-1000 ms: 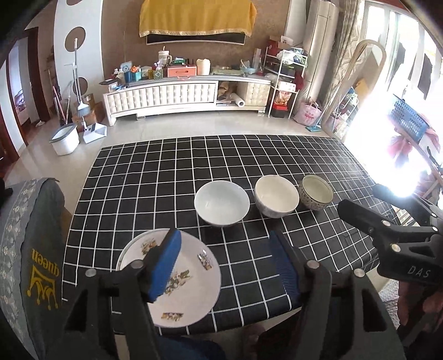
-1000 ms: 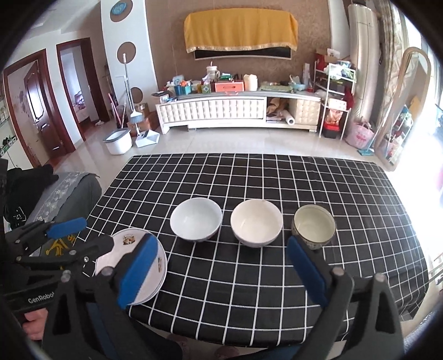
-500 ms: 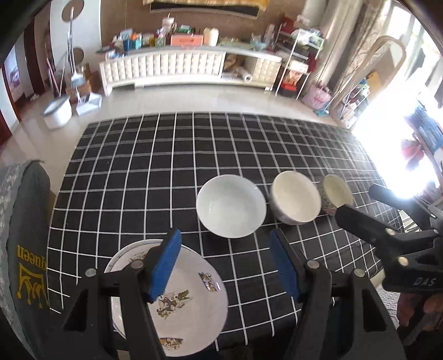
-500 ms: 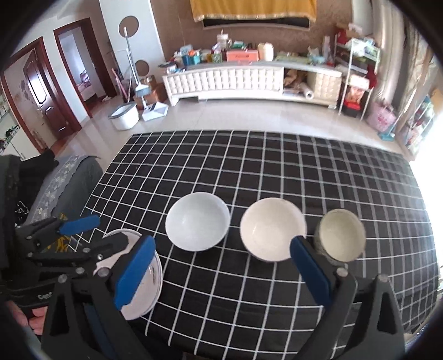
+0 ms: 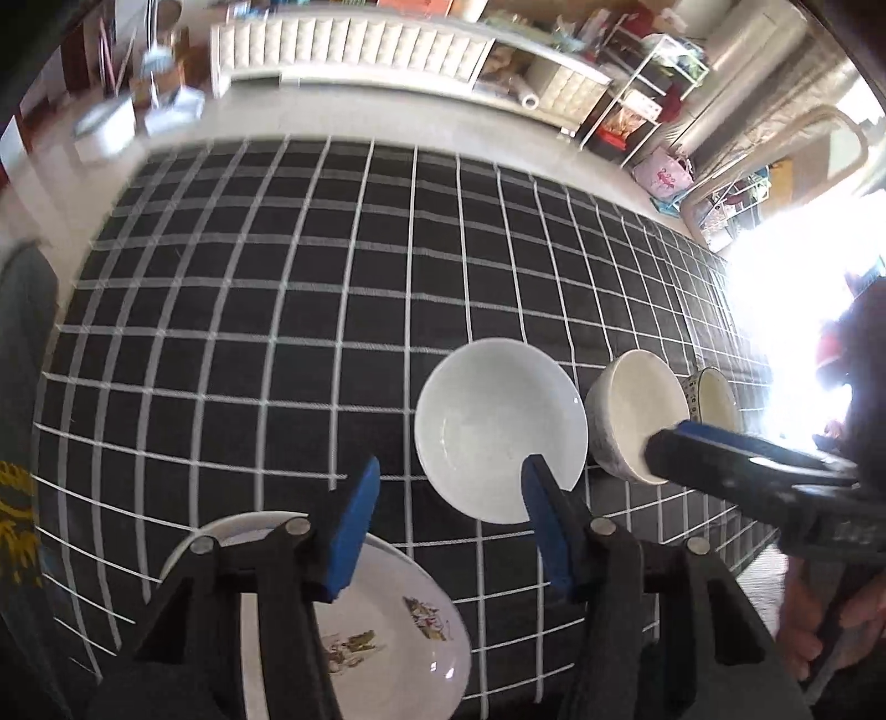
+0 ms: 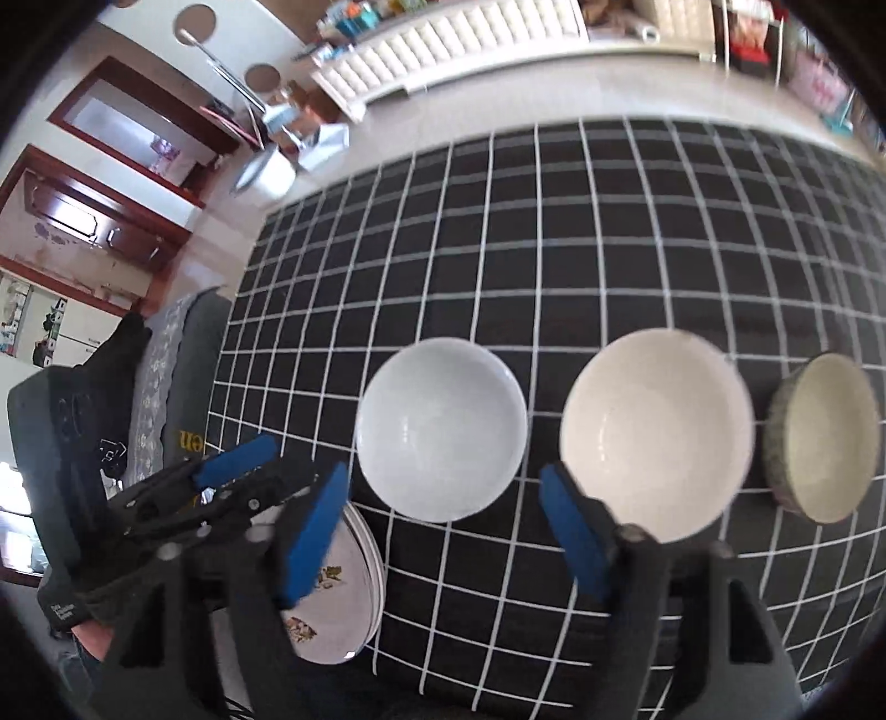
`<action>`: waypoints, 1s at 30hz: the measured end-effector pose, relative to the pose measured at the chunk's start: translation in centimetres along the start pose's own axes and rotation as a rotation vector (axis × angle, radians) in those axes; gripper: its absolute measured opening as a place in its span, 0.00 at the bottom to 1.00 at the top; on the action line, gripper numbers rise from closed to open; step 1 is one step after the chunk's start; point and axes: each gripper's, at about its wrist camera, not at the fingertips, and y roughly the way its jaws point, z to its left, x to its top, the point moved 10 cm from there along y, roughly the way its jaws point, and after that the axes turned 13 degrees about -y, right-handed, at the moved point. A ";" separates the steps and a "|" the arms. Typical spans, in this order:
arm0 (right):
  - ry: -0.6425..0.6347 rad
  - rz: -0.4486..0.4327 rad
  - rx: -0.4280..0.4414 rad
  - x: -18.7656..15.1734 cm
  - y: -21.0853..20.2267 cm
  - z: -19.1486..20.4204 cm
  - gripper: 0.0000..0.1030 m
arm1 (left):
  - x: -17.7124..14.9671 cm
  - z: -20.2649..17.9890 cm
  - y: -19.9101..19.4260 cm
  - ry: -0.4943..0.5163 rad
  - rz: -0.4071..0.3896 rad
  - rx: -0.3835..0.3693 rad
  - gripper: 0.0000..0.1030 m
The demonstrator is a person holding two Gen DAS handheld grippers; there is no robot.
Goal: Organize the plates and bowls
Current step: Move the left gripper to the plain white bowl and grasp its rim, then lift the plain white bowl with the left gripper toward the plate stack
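Three bowls are set in a row on the table (image 6: 609, 232), which is covered by a black cloth with a white grid: a white bowl (image 6: 441, 429), a cream bowl (image 6: 656, 429) at its 3 o'clock, and a patterned bowl (image 6: 825, 437) further toward 3 o'clock, just beside the cream one. All three are seen to be empty. A stack of decorated plates (image 6: 338, 603) is placed at 7 o'clock from the white bowl, at the near table edge; nothing is carried on the top plate.

The left gripper (image 5: 451, 520) is held wide apart above the near edge, with nothing between its blue pads. Its left pad is seen over the plate stack (image 5: 387, 637), and its right pad overlaps the near rim of the white bowl (image 5: 498, 432); whether contact is made cannot be told. The right gripper (image 6: 443, 531) is likewise spread wide and empty, its right pad overlapping the near rim of the cream bowl.

In the left wrist view the cream bowl (image 5: 637, 421) and patterned bowl (image 5: 717, 401) are crowded toward 3 o'clock, partly hidden by the right gripper (image 5: 720, 443). In the right wrist view all three bowl interiors are shown fully, and the left gripper (image 6: 221, 471) is seen at 8 o'clock, over the plates. A white cabinet (image 5: 354, 50) is seen beyond the table at 12 o'clock.
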 end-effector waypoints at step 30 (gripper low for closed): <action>0.024 0.082 -0.082 -0.4 4.7 -3.9 0.07 | 1.0 2.0 4.7 -0.038 0.084 -0.012 0.05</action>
